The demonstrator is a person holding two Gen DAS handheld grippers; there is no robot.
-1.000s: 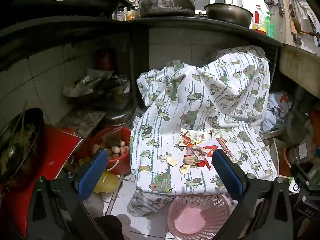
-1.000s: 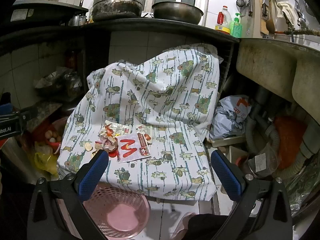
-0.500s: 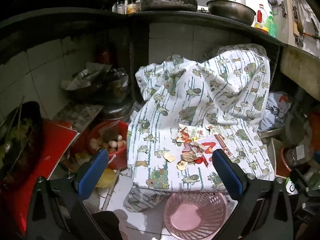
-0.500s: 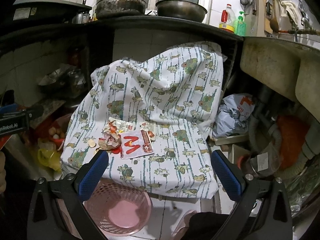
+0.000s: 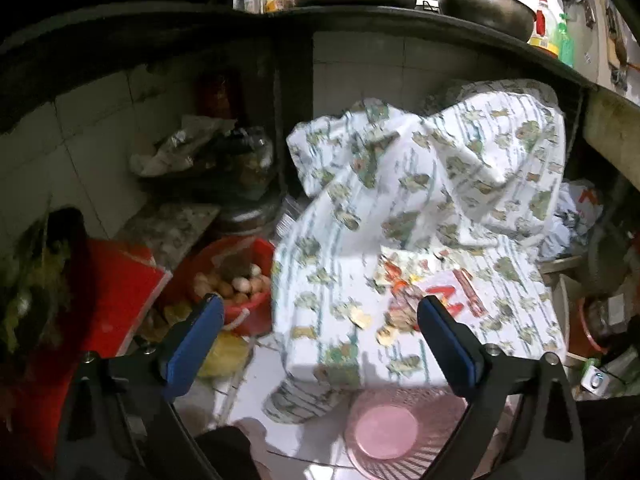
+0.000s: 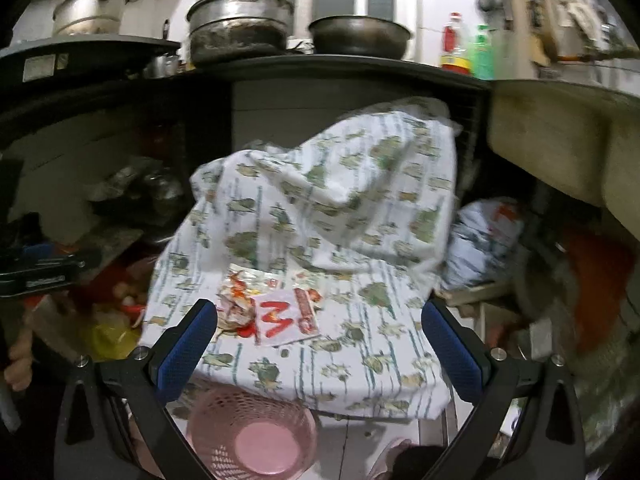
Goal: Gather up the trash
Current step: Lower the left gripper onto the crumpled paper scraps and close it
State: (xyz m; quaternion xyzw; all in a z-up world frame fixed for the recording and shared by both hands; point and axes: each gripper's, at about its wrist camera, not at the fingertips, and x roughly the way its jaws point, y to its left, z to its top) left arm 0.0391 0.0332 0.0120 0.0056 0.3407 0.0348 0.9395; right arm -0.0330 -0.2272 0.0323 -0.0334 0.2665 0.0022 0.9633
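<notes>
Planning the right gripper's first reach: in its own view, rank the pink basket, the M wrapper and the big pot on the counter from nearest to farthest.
1. Pink basket, just below the right gripper.
2. M wrapper, ahead on the cloth.
3. Big pot, far back on the counter, upper left.

We're counting one pink mesh basket (image 6: 256,436) on the floor, one patterned cloth (image 6: 320,216) draped over the surface, and one white wrapper with a red M (image 6: 286,316) lying beside one crumpled scrap pile (image 6: 236,304). Up on the shelf we're seeing two bottles (image 6: 468,52), one bowl (image 6: 360,36), and two tools working, left tool (image 5: 320,344) and right tool (image 6: 320,344).
</notes>
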